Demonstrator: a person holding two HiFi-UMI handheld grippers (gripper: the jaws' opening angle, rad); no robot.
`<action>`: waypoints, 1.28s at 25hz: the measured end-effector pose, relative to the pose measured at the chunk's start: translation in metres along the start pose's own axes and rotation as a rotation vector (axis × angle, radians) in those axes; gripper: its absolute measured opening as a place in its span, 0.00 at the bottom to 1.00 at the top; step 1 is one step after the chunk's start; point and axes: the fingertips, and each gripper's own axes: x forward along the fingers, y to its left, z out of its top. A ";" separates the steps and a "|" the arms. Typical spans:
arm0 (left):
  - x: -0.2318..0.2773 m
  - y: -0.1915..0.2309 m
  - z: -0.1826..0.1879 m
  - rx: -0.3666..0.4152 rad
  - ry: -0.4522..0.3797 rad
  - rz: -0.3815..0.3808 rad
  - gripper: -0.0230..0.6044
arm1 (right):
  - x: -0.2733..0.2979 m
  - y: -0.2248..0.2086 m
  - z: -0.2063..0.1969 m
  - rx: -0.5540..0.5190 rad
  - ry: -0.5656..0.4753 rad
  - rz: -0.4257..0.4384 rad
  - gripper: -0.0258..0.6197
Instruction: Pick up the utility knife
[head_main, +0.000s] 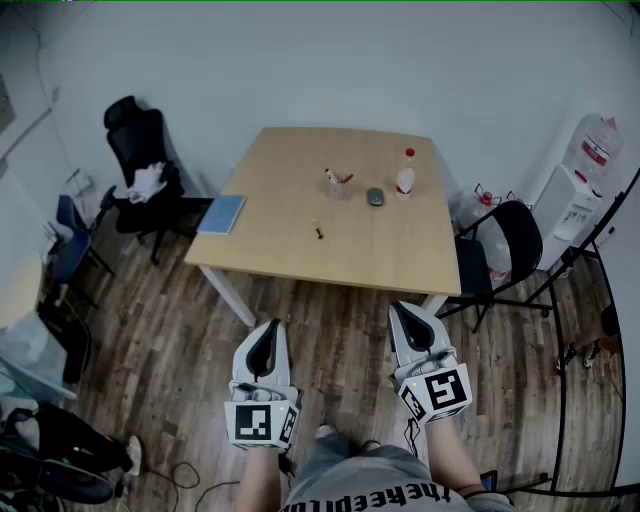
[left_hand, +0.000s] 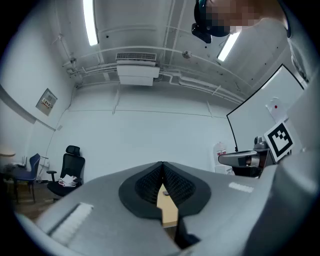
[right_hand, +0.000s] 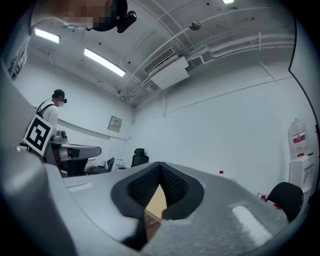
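Both grippers hung out over the wooden floor (head_main: 150, 330), short of the bench (head_main: 400, 255), and nothing had been picked up yet. The left gripper (head_main: 270, 326) had its fingers (left_hand: 146, 186) pressed together at the tips with nothing between them, and the right gripper (head_main: 405, 309) was the same, fingers (right_hand: 176, 186) closed and empty. The target, by the look of it, was that small yellow-and-dark sliver, the utility knife (head_main: 318, 229), lying alone on the near middle of the bench, too small in the head view to make out a blade or a slider. It sat apart from the cup of pens (head_main: 338, 184), the grey mouse (head_main: 375, 196) and the red-capped bottle (head_main: 405, 176) further back, with a blue notebook (head_main: 221, 213) at the bench's left edge. From the left fingers the knife lay at about 1 o'clock, and from the right fingers between 10 and 11 o'clock, so it fell between the two hands, a touch nearer the left. Its long axis ran almost 12 to 6, tipped slightly toward 11 and 5, pointing back at the person. On that reading, either hand had to open and come in across the knife's narrow width.
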 end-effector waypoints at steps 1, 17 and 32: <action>0.000 0.001 0.000 0.001 0.001 0.000 0.07 | 0.001 0.001 0.000 0.000 0.001 -0.001 0.04; 0.016 0.023 -0.001 0.005 0.000 -0.007 0.07 | 0.026 0.005 -0.003 0.009 0.000 -0.009 0.04; 0.038 0.065 -0.012 0.001 -0.008 -0.040 0.07 | 0.061 0.016 -0.011 0.032 -0.020 -0.050 0.04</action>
